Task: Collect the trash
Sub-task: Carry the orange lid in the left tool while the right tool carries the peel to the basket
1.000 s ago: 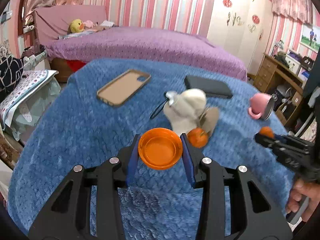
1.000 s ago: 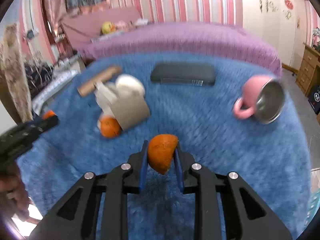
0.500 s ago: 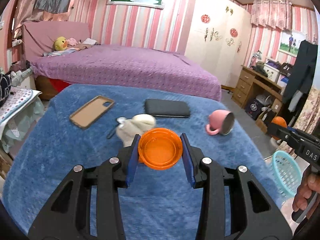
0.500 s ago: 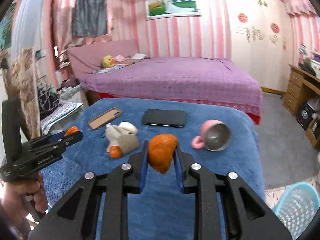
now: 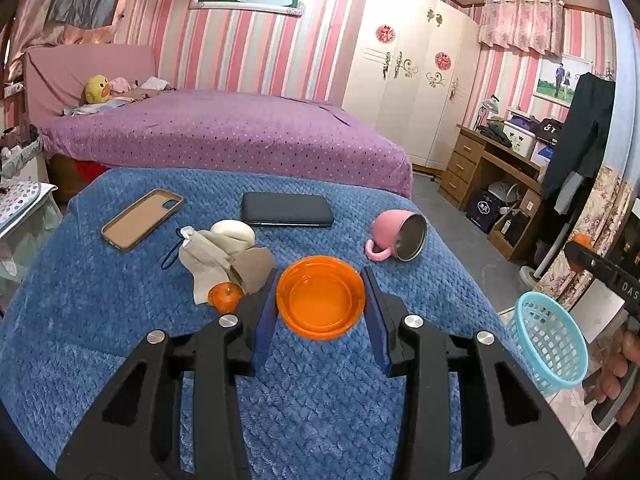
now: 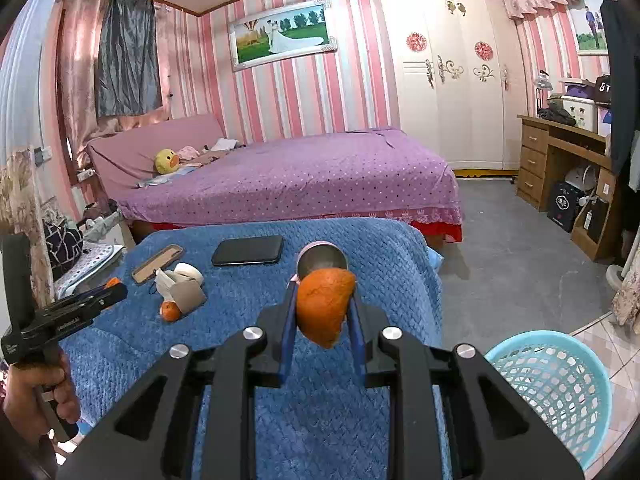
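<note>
My left gripper (image 5: 321,300) is shut on a round orange plastic lid (image 5: 321,297), held above the blue blanket (image 5: 100,320). My right gripper (image 6: 322,314) is shut on a piece of orange peel (image 6: 325,306), raised over the blanket's right part. A light blue mesh basket (image 6: 552,384) stands on the floor at the lower right; in the left wrist view the basket (image 5: 550,342) is off the blanket's right edge. A crumpled beige paper wad (image 5: 224,254) and a small orange fruit (image 5: 226,296) lie on the blanket.
On the blanket lie a tan phone case (image 5: 142,218), a dark flat case (image 5: 287,209) and a tipped pink mug (image 5: 396,236). A purple bed (image 6: 300,176) is behind, a wooden desk (image 6: 560,160) at right. A hand (image 6: 36,396) holds the left gripper.
Both grippers have risen and drawn back from the blanket, each keeping its load. The right one has swung rightward, and the blue basket has come into both views.
</note>
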A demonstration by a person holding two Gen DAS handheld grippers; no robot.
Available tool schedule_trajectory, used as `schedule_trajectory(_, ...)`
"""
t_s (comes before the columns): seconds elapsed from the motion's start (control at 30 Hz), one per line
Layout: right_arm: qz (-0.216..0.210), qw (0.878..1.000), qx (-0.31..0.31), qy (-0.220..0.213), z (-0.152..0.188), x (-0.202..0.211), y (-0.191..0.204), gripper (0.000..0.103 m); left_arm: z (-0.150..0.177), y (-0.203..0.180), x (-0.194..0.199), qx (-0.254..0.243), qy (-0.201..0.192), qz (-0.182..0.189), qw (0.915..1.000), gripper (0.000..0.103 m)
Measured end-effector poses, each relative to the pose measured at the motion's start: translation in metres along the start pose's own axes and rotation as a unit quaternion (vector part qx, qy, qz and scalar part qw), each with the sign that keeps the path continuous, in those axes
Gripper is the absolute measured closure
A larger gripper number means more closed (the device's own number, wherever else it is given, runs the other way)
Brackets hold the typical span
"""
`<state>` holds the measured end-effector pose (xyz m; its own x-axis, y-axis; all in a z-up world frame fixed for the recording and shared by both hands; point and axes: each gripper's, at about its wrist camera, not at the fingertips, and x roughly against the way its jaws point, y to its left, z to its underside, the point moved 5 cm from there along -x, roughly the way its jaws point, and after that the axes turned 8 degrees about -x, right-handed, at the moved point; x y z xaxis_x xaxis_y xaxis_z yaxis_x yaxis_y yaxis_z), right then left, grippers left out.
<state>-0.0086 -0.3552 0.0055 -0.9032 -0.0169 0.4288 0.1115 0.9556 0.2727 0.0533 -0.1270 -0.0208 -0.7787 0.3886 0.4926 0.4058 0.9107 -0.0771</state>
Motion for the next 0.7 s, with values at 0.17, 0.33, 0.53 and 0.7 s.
schedule_trajectory(0.17, -0.005, 1.000, 0.004, 0.008, 0.003, -0.004, -0.001, 0.079, -0.001, -0.007, -0.004, 0.005, 0.000, 0.007, 1.0000, 0.065)
schedule_trajectory(0.33, -0.001, 1.000, 0.000, 0.004, 0.004, 0.002, -0.008, 0.079, -0.002, -0.020, -0.007, -0.006, 0.000, 0.013, 0.9999, 0.065)
schedule_trajectory(0.53, 0.004, 1.000, -0.002, 0.003, 0.003, 0.005, -0.015, 0.079, -0.001, -0.028, -0.009, -0.012, 0.001, 0.019, 0.9998, 0.065)
schedule_trajectory(0.7, 0.006, 1.000, -0.004, 0.001, 0.003, 0.007, -0.017, 0.079, -0.001, -0.030, -0.008, -0.011, 0.001, 0.019, 0.9998, 0.065)
